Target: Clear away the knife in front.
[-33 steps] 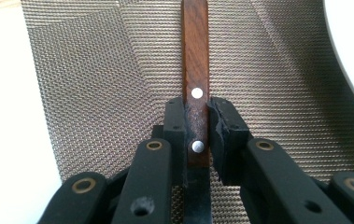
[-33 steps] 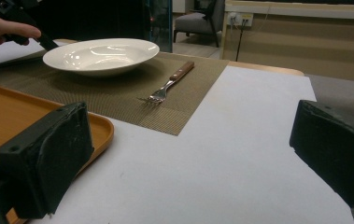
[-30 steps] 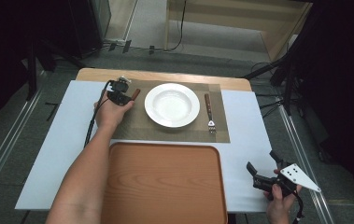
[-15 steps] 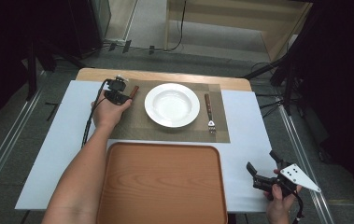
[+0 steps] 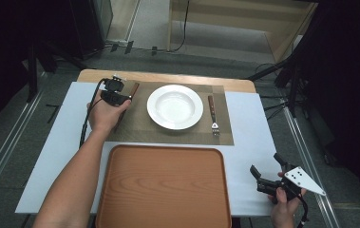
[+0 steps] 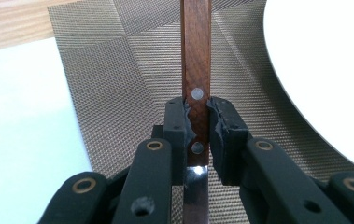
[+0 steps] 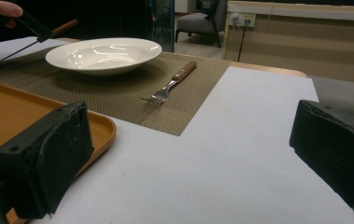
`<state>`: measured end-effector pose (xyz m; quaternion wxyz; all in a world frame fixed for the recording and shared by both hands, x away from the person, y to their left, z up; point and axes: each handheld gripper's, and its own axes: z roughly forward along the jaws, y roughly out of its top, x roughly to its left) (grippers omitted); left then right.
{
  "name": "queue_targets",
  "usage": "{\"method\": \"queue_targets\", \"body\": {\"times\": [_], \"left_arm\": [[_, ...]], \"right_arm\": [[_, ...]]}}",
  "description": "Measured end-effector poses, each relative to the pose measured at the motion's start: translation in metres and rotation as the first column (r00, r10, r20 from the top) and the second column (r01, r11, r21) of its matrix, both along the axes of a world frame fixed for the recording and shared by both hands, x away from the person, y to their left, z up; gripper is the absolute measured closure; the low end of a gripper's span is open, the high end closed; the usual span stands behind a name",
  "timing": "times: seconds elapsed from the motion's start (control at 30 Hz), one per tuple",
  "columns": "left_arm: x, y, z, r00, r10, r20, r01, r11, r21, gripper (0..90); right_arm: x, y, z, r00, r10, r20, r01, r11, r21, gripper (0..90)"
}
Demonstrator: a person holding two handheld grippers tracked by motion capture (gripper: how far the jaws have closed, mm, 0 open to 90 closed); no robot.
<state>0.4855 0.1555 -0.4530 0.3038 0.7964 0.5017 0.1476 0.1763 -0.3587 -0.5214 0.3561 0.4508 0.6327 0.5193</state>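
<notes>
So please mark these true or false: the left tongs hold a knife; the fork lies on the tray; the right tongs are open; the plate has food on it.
1. The left tongs hold a knife. True: they grip its wooden handle.
2. The fork lies on the tray. False: it lies on the mat, right of the plate.
3. The right tongs are open. True.
4. The plate has food on it. False: it is empty.

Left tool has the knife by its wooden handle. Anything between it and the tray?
Nothing visible. The left tool is shut on the knife over the placemat, left of the plate. The tray lies just beyond the mat's near edge, with bare mat between.
</notes>
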Motion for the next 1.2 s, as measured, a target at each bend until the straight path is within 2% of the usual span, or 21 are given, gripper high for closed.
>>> {"method": "queue_targets", "body": {"times": [0.57,0.67,0.87,1.2], "left_arm": [[-0.025,0.002,0.014,0.9993,-0.037,0.003,0.037,0.9993,-0.009,76.3],[-0.032,0.002,0.016,0.9991,-0.038,0.021,0.038,0.9992,-0.008,76.3],[-0.044,0.005,0.018,0.9989,-0.042,0.018,0.042,0.9990,-0.011,76.3],[-0.066,0.004,0.024,0.9968,-0.076,0.025,0.076,0.9971,-0.007,76.3]], "right_arm": [[0.000,0.000,0.000,1.0000,0.000,0.004,0.000,1.0000,-0.003,0.0],[0.000,0.000,0.000,1.0000,0.002,0.004,-0.002,1.0000,-0.005,0.0],[0.000,0.001,0.000,1.0000,0.003,0.003,-0.002,1.0000,-0.006,0.0],[-0.001,0.001,0.000,1.0000,0.004,0.001,-0.004,1.0000,-0.006,0.0]]}}
